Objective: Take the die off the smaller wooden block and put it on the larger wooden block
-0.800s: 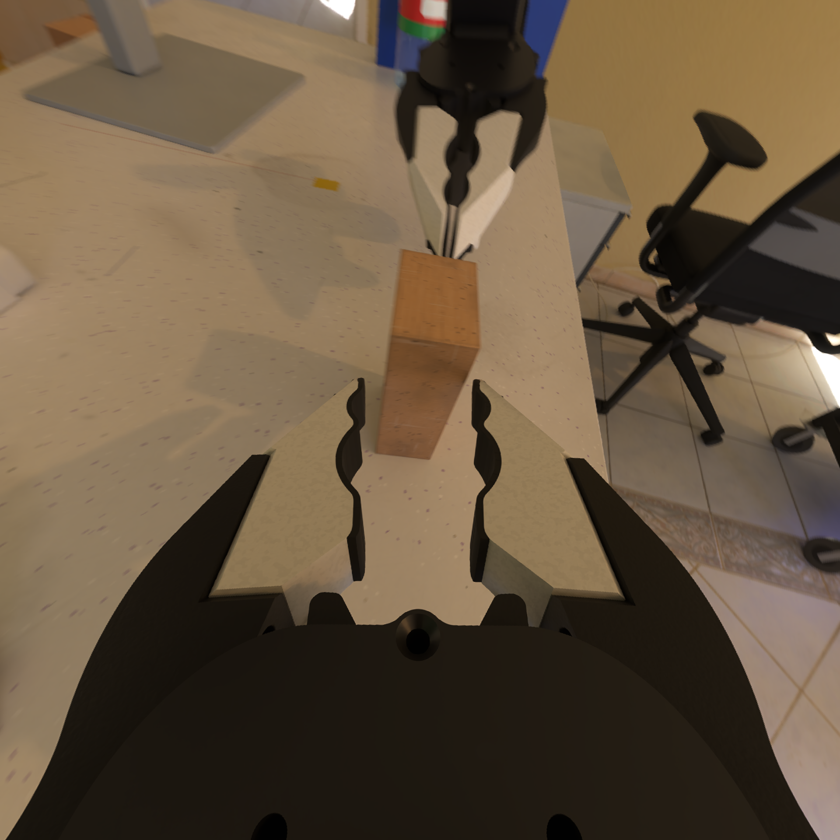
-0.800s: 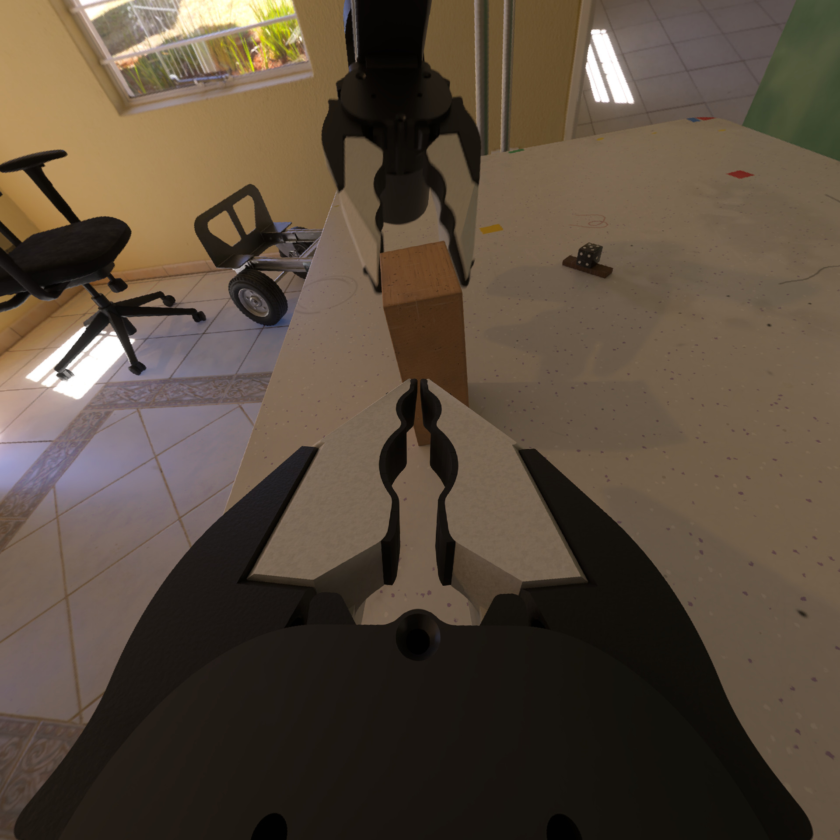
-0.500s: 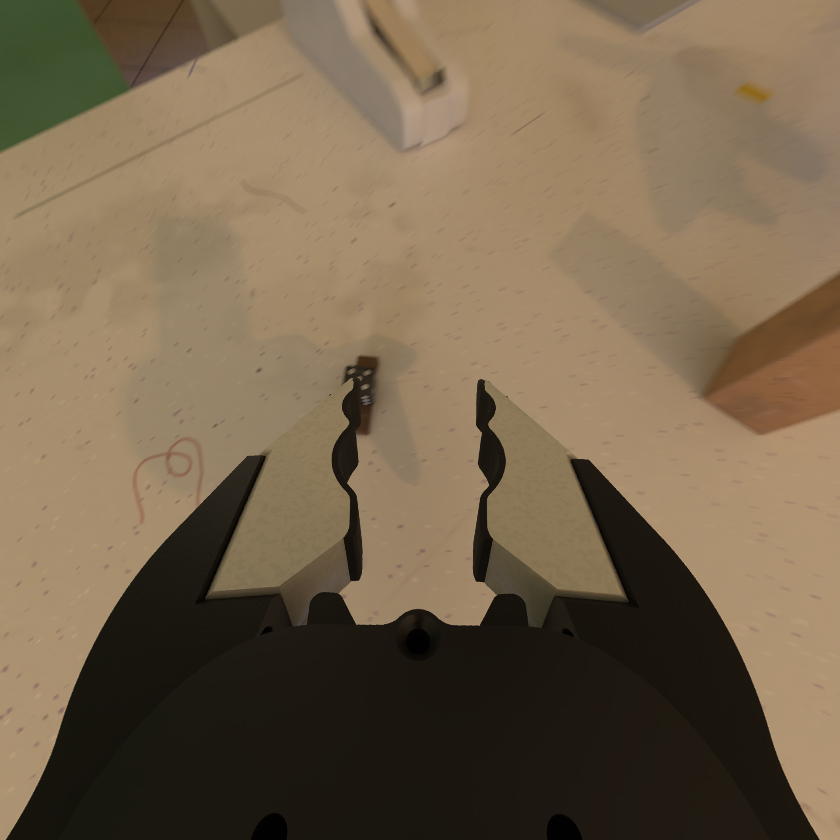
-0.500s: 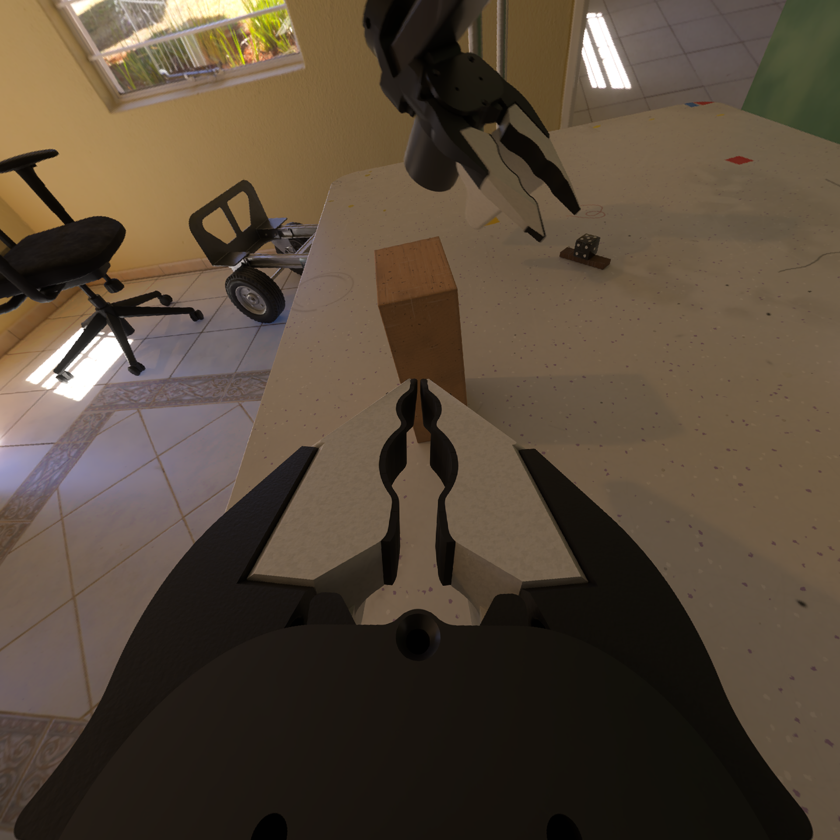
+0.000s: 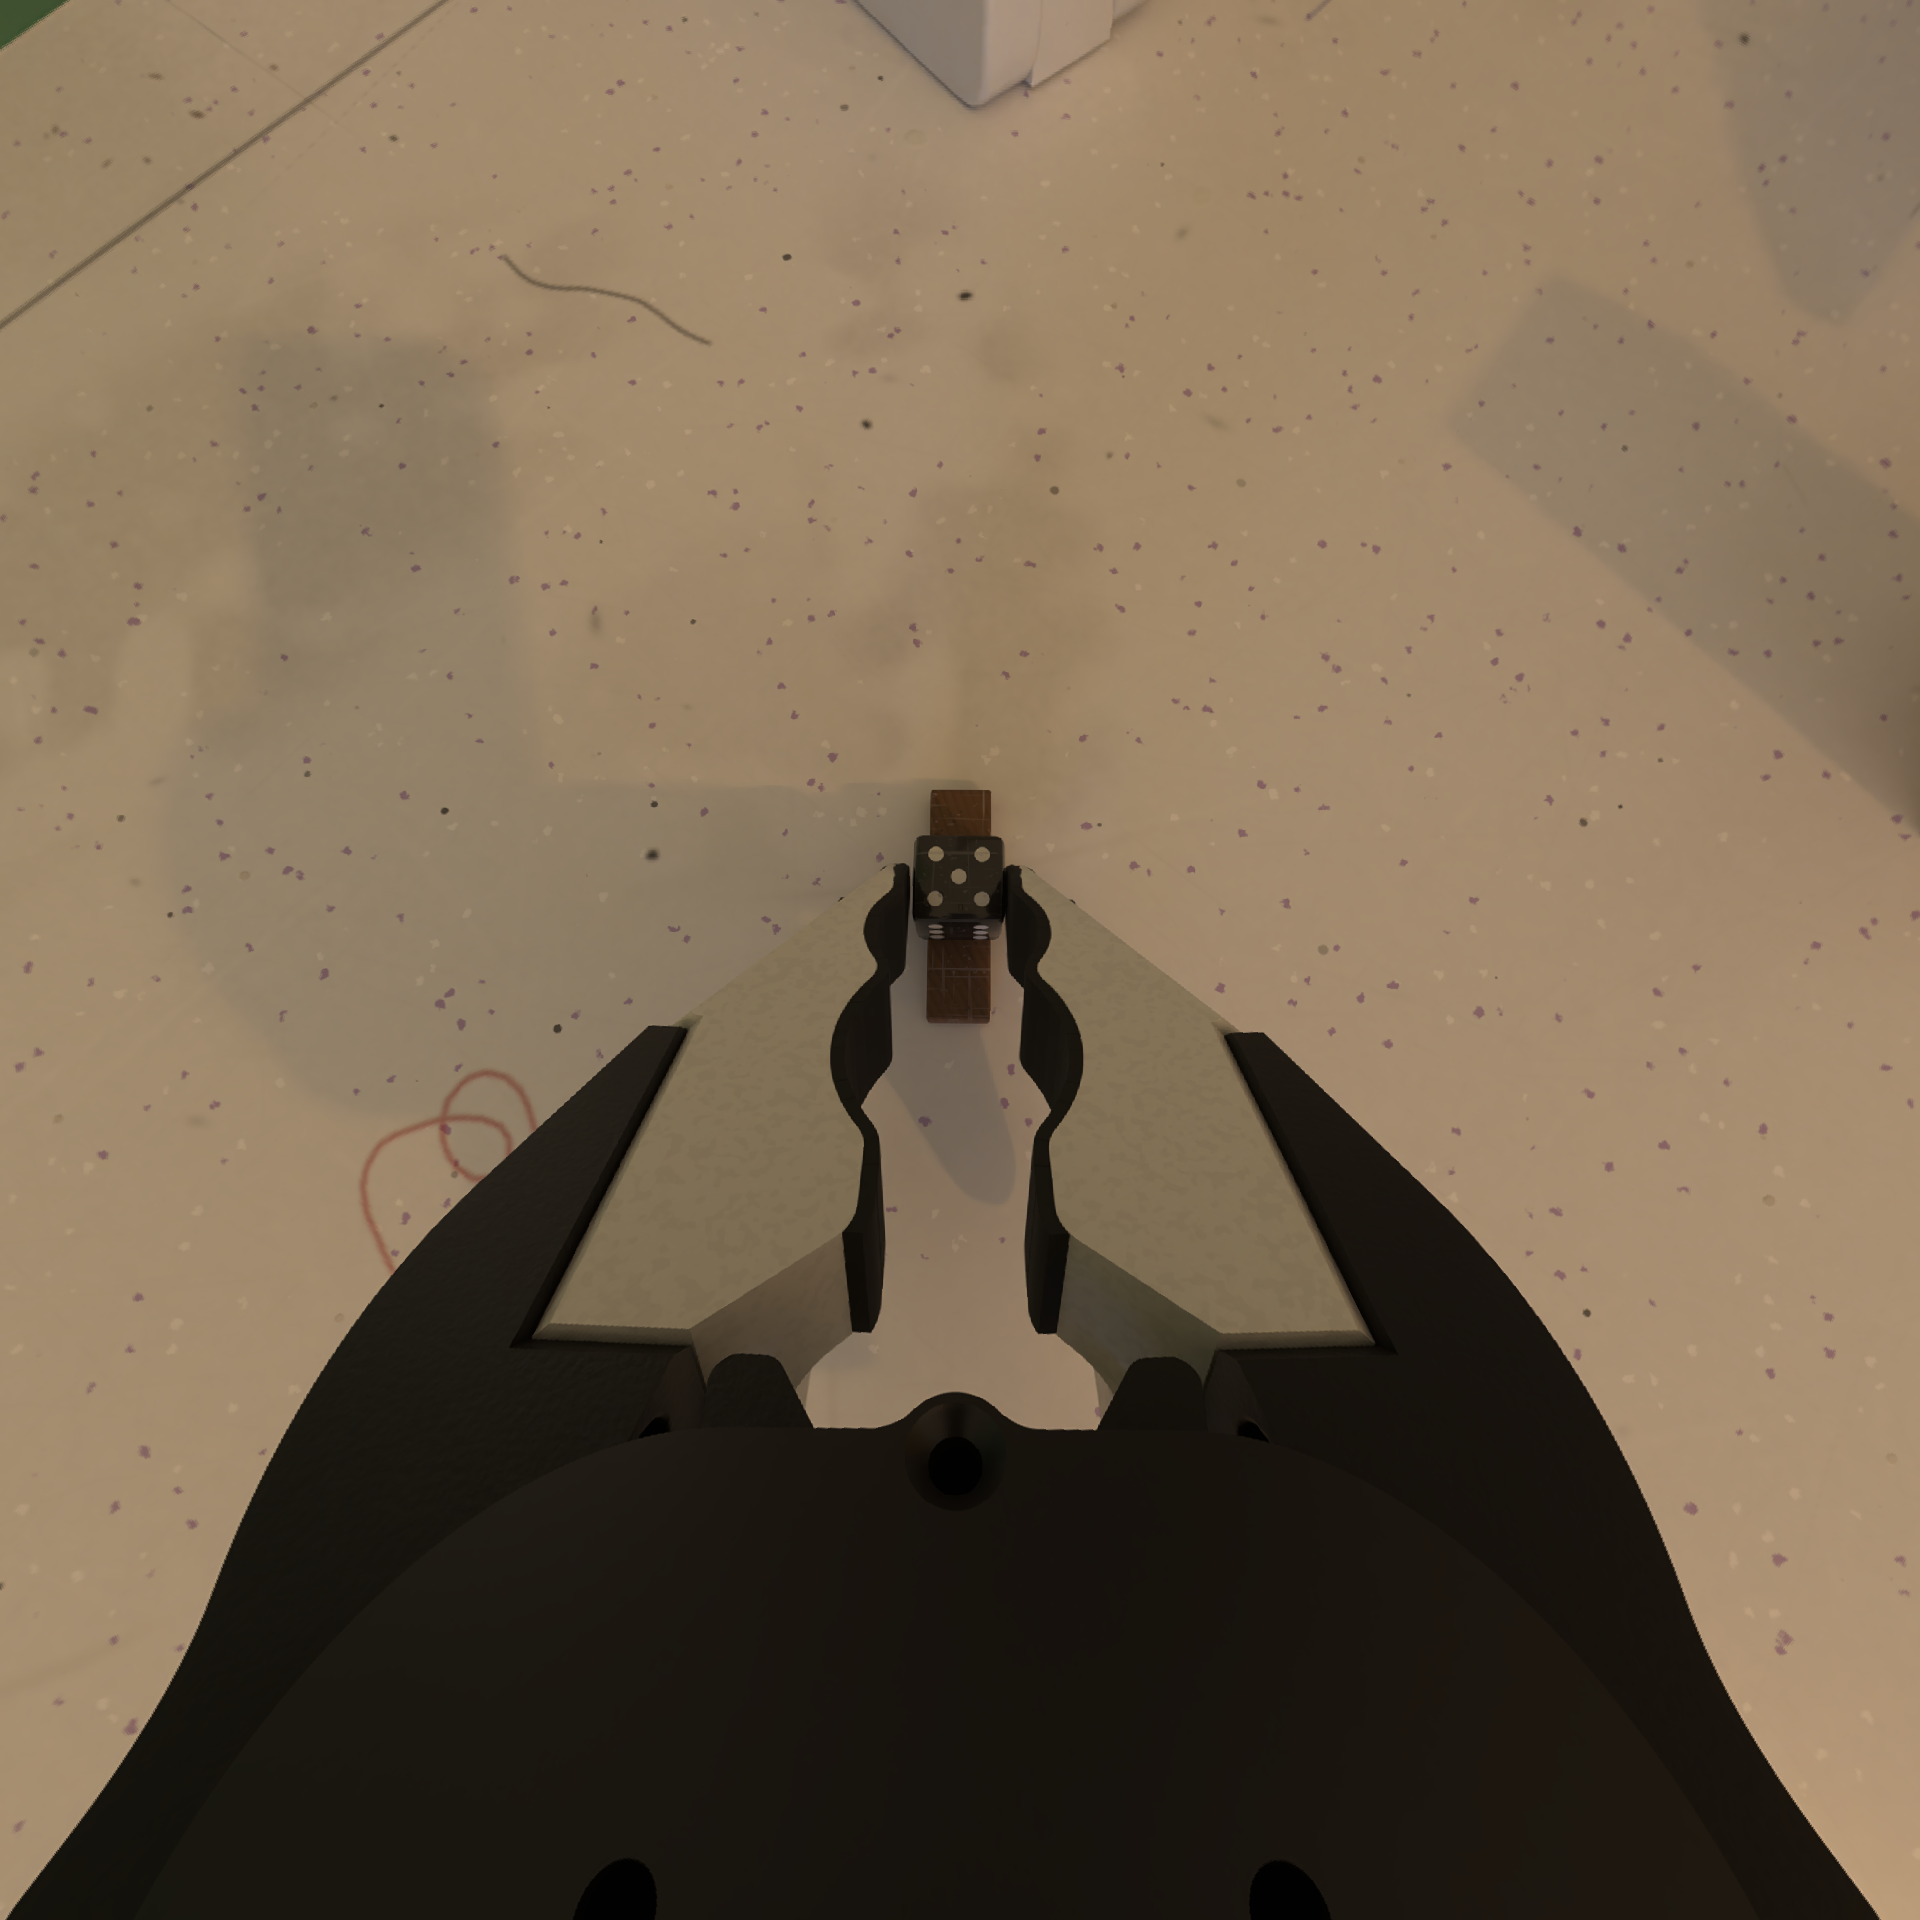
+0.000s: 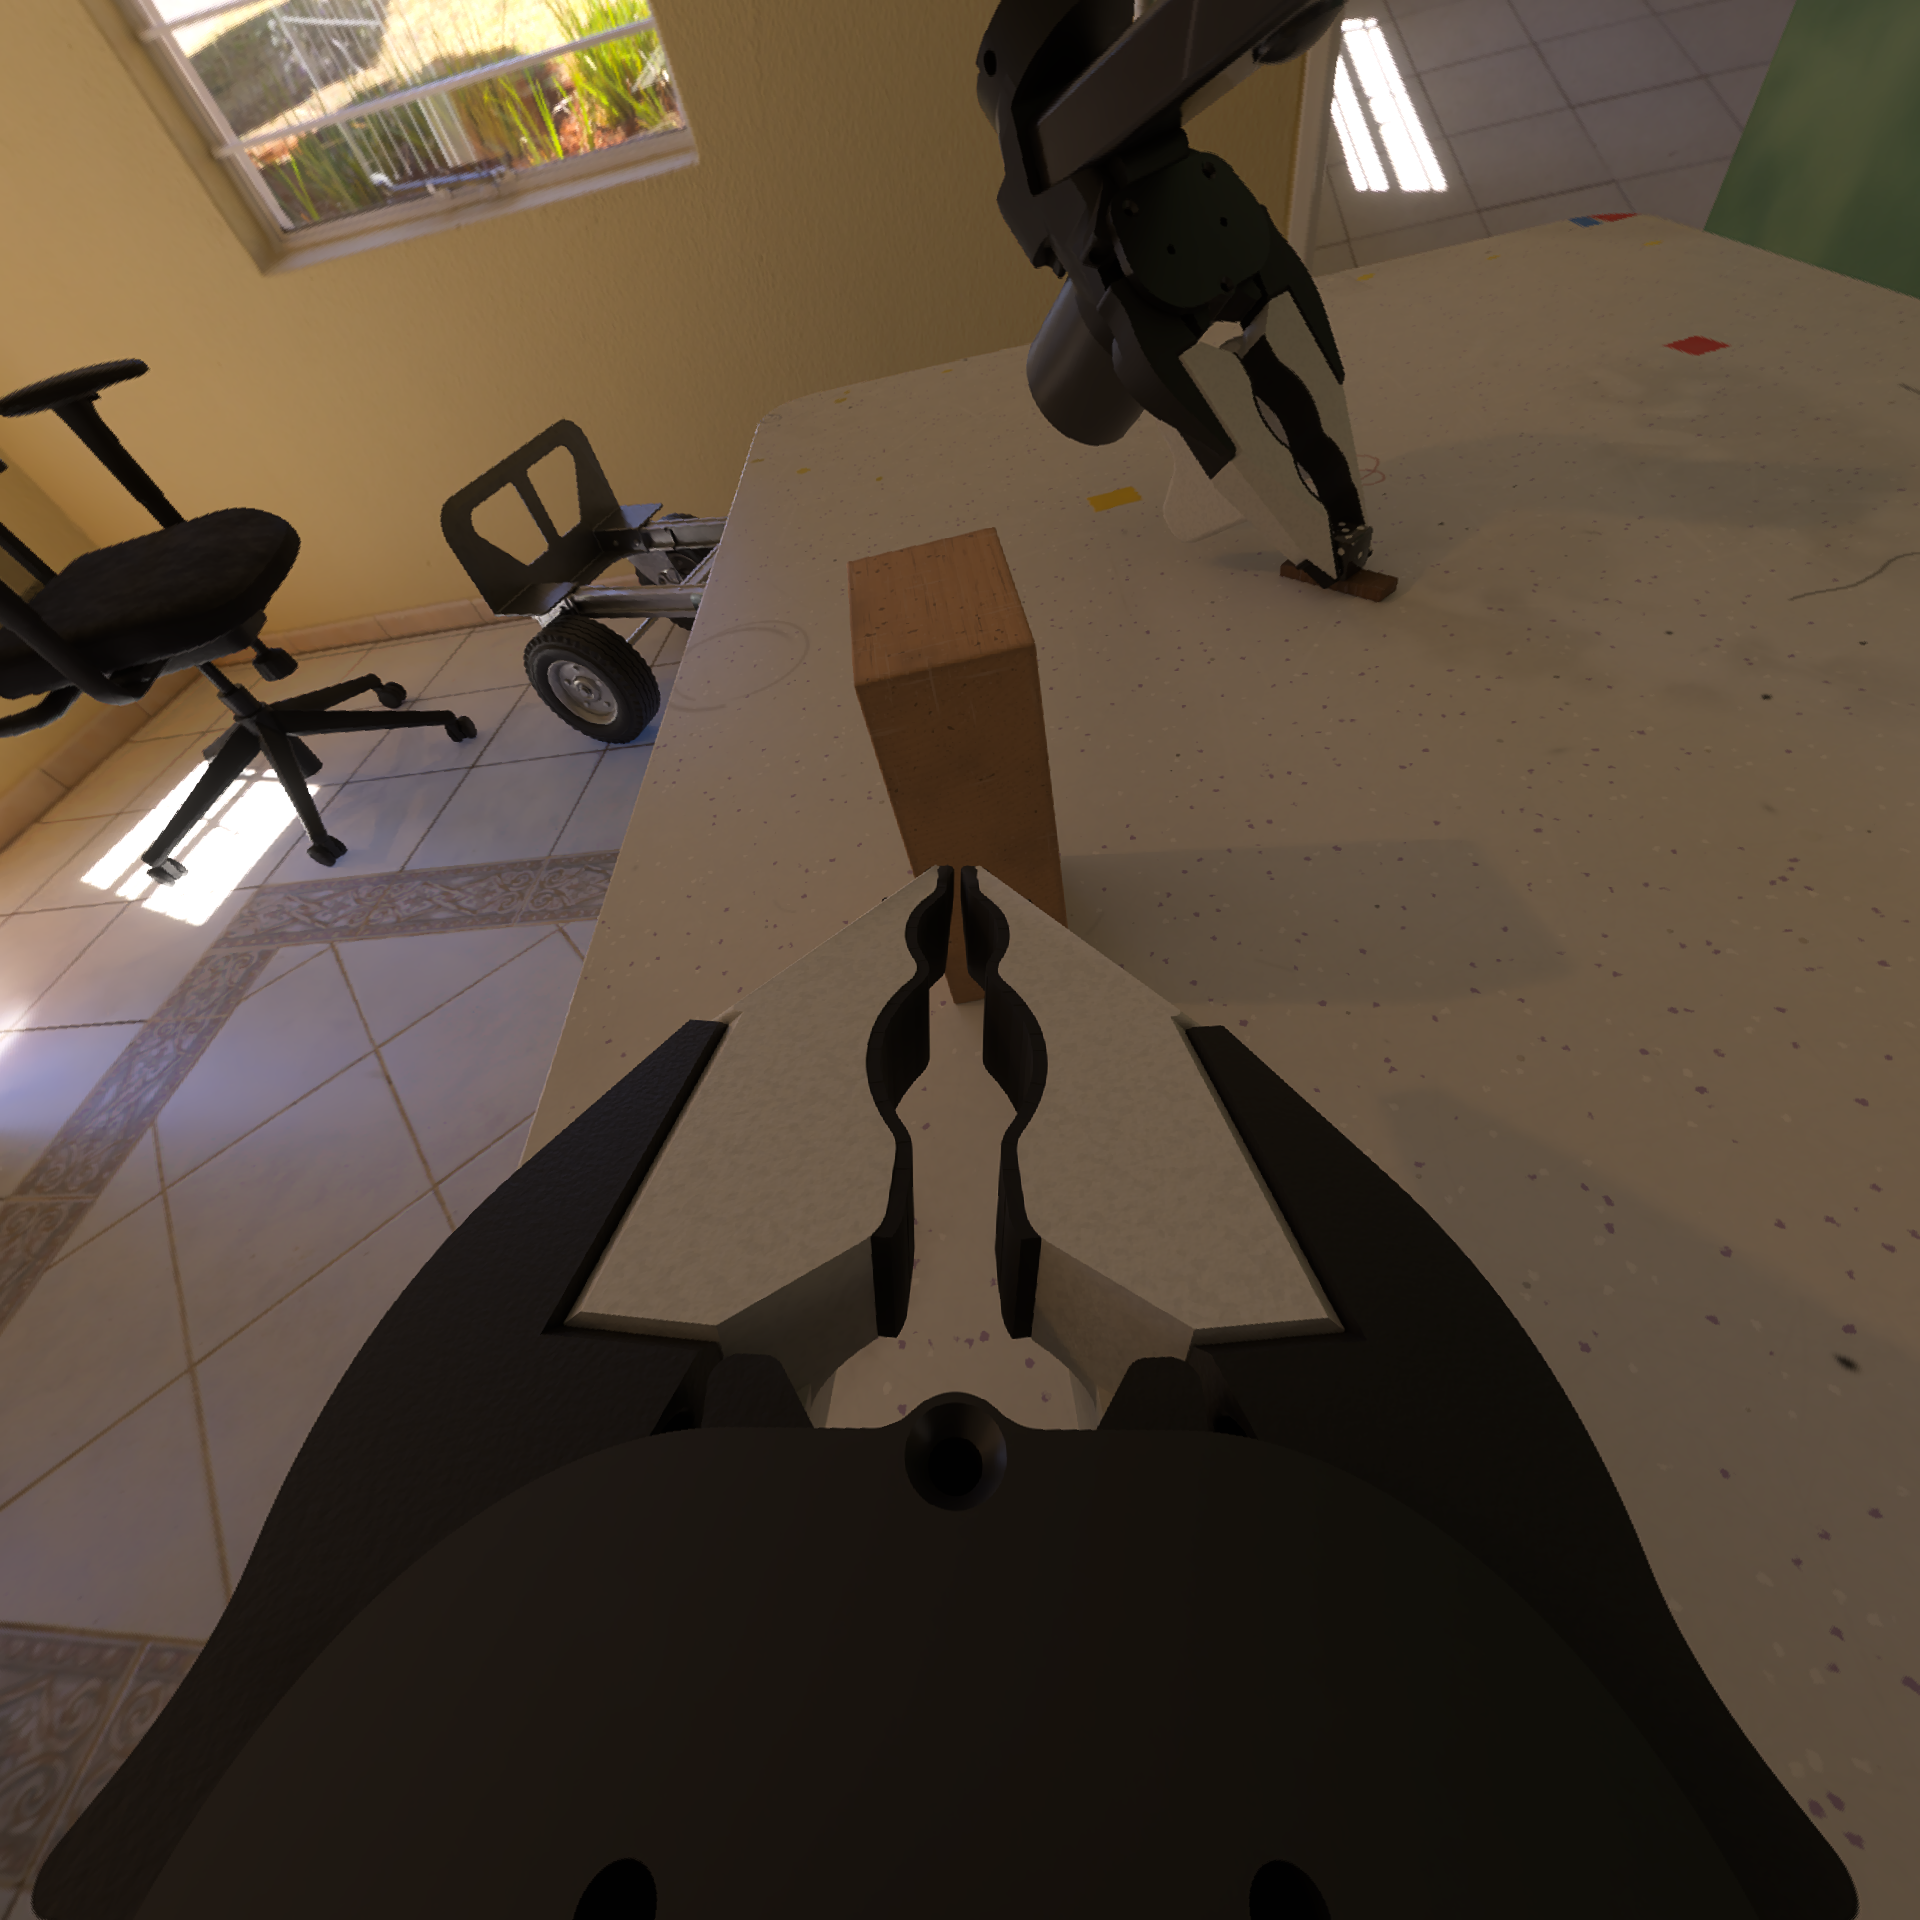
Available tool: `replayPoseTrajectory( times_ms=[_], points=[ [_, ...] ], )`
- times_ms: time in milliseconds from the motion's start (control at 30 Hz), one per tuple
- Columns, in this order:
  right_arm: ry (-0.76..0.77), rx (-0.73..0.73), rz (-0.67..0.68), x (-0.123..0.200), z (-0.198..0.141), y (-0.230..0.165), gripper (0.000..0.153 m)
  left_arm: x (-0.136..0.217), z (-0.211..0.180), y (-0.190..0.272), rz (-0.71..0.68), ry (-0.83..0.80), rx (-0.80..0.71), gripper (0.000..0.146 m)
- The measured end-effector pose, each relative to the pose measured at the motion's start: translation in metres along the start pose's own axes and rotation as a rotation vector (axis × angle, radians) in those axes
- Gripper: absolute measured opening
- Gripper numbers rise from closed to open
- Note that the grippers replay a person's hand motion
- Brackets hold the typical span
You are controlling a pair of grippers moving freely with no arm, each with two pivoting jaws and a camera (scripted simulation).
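A black die [image 5: 958,881] with white pips sits on the small dark wooden block [image 5: 958,987], which lies flat on the speckled table. My left gripper [image 5: 957,885] points down at it, and its fingertips [image 5: 896,894] press the die's two sides. From the right wrist view the left gripper [image 6: 1340,551] stands over the small block [image 6: 1374,588]. The larger light wooden block [image 6: 940,665] stands upright near the table's edge. My right gripper [image 6: 956,883] is shut and empty, just in front of the larger block's base.
A white object [image 5: 997,52] stands on the table beyond the die. A red scribble [image 5: 447,1143] marks the table at the left. The table edge [image 6: 665,748] runs just left of the larger block. An office chair [image 6: 135,603] and a wheeled cart [image 6: 582,582] are on the floor.
My left gripper swung away from the larger block, came down over the small block and closed its fingers onto the die. My right gripper has stayed in place, shut.
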State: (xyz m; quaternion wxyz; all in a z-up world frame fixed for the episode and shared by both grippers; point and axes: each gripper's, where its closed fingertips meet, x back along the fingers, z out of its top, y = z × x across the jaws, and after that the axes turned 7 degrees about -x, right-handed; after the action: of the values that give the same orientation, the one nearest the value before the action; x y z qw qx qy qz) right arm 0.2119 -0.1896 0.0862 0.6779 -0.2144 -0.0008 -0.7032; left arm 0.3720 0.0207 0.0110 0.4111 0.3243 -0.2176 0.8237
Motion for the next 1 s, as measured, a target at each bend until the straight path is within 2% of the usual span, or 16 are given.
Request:
replayPoseTrajectory(
  times_ms=[100,167,233,333,433,567,667,733,767,833,933,1000],
  points=[
    [0.002,0.001,-0.011,0.001,0.000,0.002,0.001,0.004,0.002,0.000,0.019,-0.008,-0.030,0.016],
    [0.000,-0.003,-0.023,0.001,0.001,0.003,0.001,0.015,0.021,0.011,-0.008,0.074,-0.020,0.016],
    [0.000,-0.008,-0.030,0.000,0.001,0.004,0.001,0.038,0.059,0.043,-0.119,0.237,-0.031,0.016],
    [0.003,-0.023,-0.020,-0.002,0.001,0.003,0.001,0.069,0.112,0.119,-0.292,0.407,-0.189,0.016],
    [0.007,-0.033,-0.019,-0.003,0.002,0.003,0.001,0.070,0.127,0.182,-0.340,0.377,-0.404,0.016],
    [0.010,-0.036,-0.026,-0.002,0.002,0.003,0.001,0.058,0.123,0.212,-0.348,0.325,-0.492,0.016],
    [0.011,-0.038,-0.024,-0.002,0.002,0.004,0.001,0.059,0.121,0.211,-0.361,0.330,-0.484,0.017],
    [0.011,-0.037,-0.026,-0.002,0.002,0.004,0.001,0.066,0.121,0.197,-0.387,0.388,-0.409,0.041],
    [0.010,-0.036,-0.028,-0.002,0.002,0.004,0.001,0.069,0.118,0.182,-0.377,0.405,-0.355,0.047],
    [0.007,-0.032,-0.029,-0.002,0.001,0.004,0.001,0.063,0.102,0.131,-0.259,0.370,-0.227,0.050],
    [0.003,-0.027,-0.027,-0.002,0.001,0.003,0.001,0.044,0.047,0.058,-0.061,0.175,-0.060,0.052],
    [0.003,-0.027,-0.025,-0.002,0.001,0.003,0.001,0.033,0.016,0.037,-0.014,0.066,-0.012,0.054]
  ],
)
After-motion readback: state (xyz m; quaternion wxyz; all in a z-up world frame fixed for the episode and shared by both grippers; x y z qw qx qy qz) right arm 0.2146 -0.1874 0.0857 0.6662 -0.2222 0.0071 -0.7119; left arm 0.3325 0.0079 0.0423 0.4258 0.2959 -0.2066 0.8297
